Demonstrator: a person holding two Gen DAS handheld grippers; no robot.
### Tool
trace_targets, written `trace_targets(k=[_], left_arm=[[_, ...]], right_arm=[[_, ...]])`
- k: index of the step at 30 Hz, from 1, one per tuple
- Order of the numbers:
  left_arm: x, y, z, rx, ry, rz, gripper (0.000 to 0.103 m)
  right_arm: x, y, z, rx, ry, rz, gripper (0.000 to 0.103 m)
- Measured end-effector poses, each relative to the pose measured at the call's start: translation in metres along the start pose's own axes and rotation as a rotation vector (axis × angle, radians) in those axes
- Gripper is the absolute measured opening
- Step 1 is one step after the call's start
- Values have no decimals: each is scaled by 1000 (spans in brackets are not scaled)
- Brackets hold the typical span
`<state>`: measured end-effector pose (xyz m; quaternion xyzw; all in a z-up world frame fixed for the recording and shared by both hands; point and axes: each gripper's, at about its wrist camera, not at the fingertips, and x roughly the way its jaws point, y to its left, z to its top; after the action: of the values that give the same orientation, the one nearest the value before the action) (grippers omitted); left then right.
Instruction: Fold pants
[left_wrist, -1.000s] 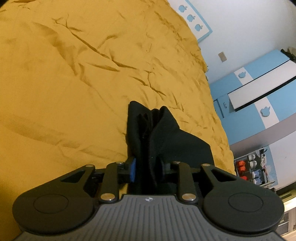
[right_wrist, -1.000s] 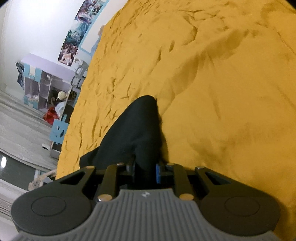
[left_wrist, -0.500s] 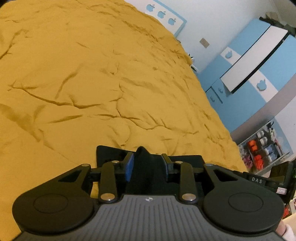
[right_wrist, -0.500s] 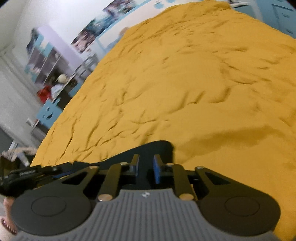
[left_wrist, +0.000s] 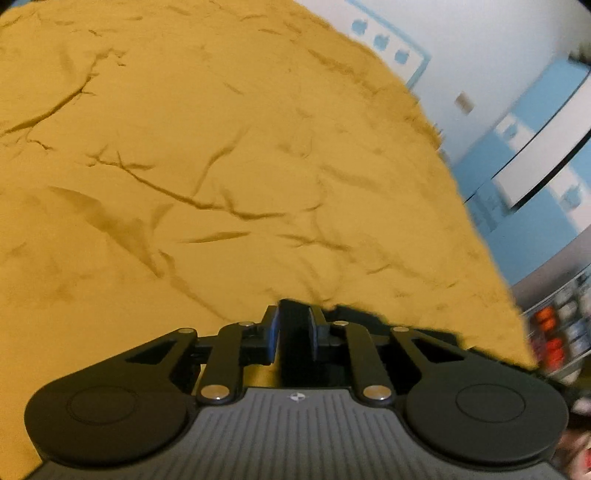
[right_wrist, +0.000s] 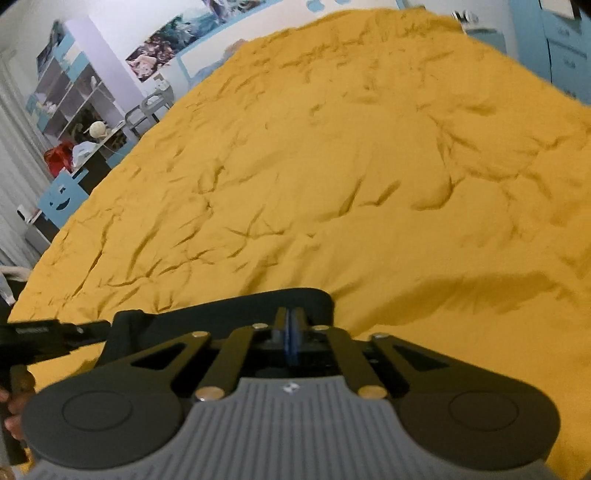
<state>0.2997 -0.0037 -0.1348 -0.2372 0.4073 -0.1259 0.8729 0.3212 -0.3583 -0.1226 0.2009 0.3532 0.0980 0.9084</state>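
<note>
The black pants hang as a narrow band over the yellow bedspread, stretched between my two grippers. My left gripper has a bunch of black cloth filling the gap between its blue pads, and its jaws are closing on it. In the right wrist view the pants run leftward from my right gripper. That gripper's pads meet, pinched on the cloth's near edge. The left gripper shows at the far left, with a hand below it. Most of the pants is hidden under the gripper bodies.
The rumpled bedspread fills both views. Blue and white wardrobes stand past the bed's right side. Open shelves, a small desk and a blue chair stand past its left side.
Both grippers rose and tilted up, lifting the pants off the bed. The hanging folds flattened into a low band, and both sets of jaws narrowed, the right one fully.
</note>
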Motion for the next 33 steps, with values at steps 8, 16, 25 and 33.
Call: trace_targets(k=[8, 16, 25, 33], left_arm=[[11, -26, 4, 70, -7, -74, 62], [14, -30, -10, 173, -42, -36, 2], [8, 4, -1, 20, -29, 14, 1], [20, -13, 10, 1, -3, -118, 72]], right_arm=[[-31, 10, -13, 13, -28, 59, 3], [-36, 11, -33, 10, 7, 54, 3], [-31, 16, -47, -26, 19, 34, 0], [-31, 16, -45, -18, 27, 46, 4]])
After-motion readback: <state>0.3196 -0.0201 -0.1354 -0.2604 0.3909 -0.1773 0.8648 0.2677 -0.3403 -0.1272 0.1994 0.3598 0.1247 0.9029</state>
